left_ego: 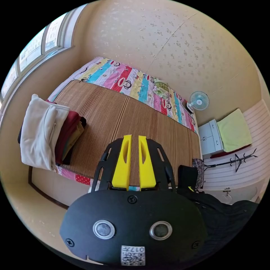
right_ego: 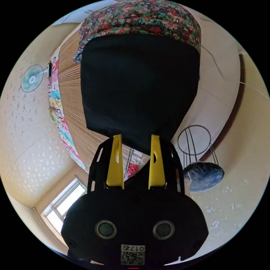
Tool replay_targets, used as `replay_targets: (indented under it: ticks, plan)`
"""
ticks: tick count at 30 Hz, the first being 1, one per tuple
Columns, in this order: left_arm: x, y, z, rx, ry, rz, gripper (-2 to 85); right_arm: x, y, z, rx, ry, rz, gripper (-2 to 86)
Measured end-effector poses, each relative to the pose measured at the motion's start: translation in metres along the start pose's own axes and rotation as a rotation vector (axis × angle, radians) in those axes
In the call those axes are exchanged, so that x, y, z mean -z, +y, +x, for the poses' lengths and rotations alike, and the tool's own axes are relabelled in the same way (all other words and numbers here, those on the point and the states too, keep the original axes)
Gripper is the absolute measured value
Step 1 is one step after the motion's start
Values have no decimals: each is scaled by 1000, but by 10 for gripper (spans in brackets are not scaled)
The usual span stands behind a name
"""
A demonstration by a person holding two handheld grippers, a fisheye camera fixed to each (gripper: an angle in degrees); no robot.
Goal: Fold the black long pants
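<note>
The black long pants (right_ego: 139, 84) sit as a folded dark bundle on top of a floral garment (right_ego: 140, 17) at the edge of the bed (left_ego: 126, 118), just ahead of the right gripper (right_ego: 135, 152). Its yellow jaws stand apart, holding nothing. The left gripper (left_ego: 134, 153) hovers over the bamboo mat (left_ego: 118, 112), jaws nearly together and empty.

The likely risk is that a grab catches the floral garment too, dragging both, or that the bundle slides off the bed edge.

A stack of folded clothes (left_ego: 47, 132) occupies one end of the mat. A fan (left_ego: 199, 100), cabinet (left_ego: 211, 137) and wire stand (right_ego: 199, 157) stand nearby, well apart.
</note>
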State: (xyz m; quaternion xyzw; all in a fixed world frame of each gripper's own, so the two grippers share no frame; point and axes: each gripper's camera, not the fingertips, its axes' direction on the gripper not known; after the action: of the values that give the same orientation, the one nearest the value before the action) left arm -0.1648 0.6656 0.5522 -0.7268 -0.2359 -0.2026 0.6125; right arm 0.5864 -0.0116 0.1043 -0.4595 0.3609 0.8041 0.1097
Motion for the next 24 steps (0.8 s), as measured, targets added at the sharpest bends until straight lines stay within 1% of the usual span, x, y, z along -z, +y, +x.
replay_targets:
  ticks: [4, 6, 8, 9, 10, 11, 12, 14, 17, 19, 22, 24]
  plan:
    - [9, 5, 6, 41, -56, 15, 49, -6, 3, -10, -35, -71, 20, 147]
    - [13, 6, 9, 61, -49, 35, 49, 7, 18, -13, -30, -69, 79, 134]
    - [14, 5, 15, 73, -41, 62, 49, 22, 37, -6, -87, 10, 162, 116]
    - [14, 4, 17, 78, -42, 65, 49, 33, 51, 2, -122, 30, 233, 114]
    - [11, 2, 21, 84, -38, 67, 49, 37, 56, 6, -135, 20, 260, 117]
    - [9, -1, 26, 78, -27, 71, 49, 40, 60, 15, -145, -31, 272, 126]
    - [7, -3, 29, 71, -22, 73, 49, 39, 56, 22, -155, -79, 250, 136]
    - [0, -11, 41, 43, -26, 72, 48, 40, 49, 27, -203, -86, 228, 143]
    - [-12, -26, 57, 6, -24, 58, 48, 43, 37, 12, -183, -100, 213, 136]
    - [-18, -33, 67, -6, -2, 69, 48, 47, 29, -11, -139, -69, 192, 118]
    - [-31, -39, 82, -23, 46, 70, 47, 52, 24, -31, -106, -1, 168, 114]
    - [-40, -41, 89, -42, 53, 55, 47, 54, 23, -37, -81, -18, 150, 120]
